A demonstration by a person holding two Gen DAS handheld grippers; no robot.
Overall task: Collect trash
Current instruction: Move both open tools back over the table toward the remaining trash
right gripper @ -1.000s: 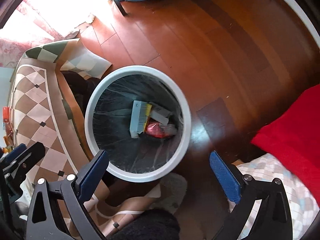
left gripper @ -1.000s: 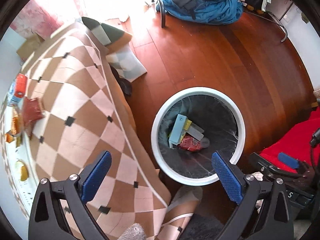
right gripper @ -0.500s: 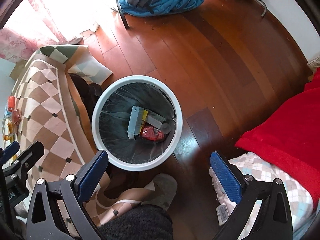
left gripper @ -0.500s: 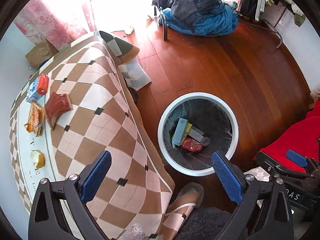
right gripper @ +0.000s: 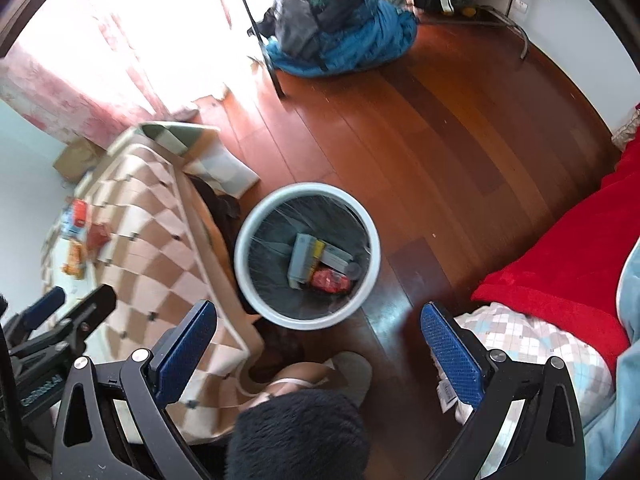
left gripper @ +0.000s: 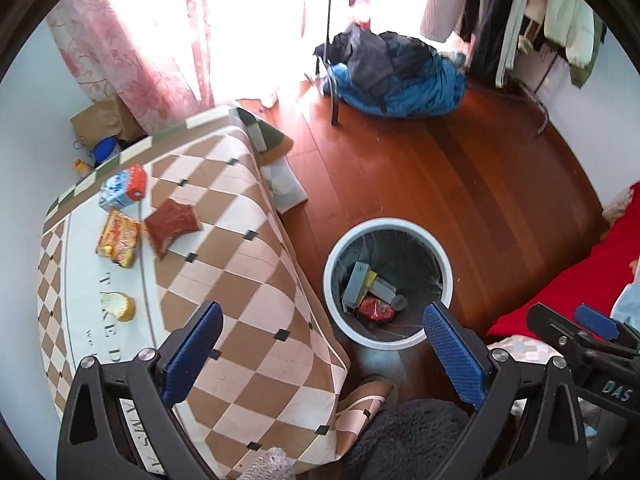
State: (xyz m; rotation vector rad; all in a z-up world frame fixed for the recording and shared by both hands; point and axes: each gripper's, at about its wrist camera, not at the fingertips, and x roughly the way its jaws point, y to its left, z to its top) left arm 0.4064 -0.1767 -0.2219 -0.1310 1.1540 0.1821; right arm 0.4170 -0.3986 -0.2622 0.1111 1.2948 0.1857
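Table (left gripper: 224, 240), checked cloth, fills left half of the left wrist view; trash bin (left gripper: 387, 343), white rim, dark liner, stands on the floor just beside its hanging edge, lower centre.

Left gripper (left gripper: 320, 356): jaws spread wide, nothing between them, high above table edge and bin. Right gripper (right gripper: 318, 354): likewise wide and empty, bin in centre of its view.

Step in hand, as judged: go back to the table for the next piece. Best done by swinging the left gripper toward the upper left of its view, coming down over one wrapper only, pads either side of its short width, closing flat to the cloth without snagging it. Flat foil packets may slide; pinch an edge or raised crease.

Count on table, four pieces, all upper to mid left:
- one milk carton (left gripper: 122, 188), blue-white-red, lying down
- one red packet (left gripper: 171, 226)
- one yellow-orange packet (left gripper: 119, 238), touching or just beside the red one
- one small yellow cup (left gripper: 118, 306), well apart, lower

In bin: roughly four items, boxes and one red wrapper (left gripper: 374, 307); exact number hard to tell.
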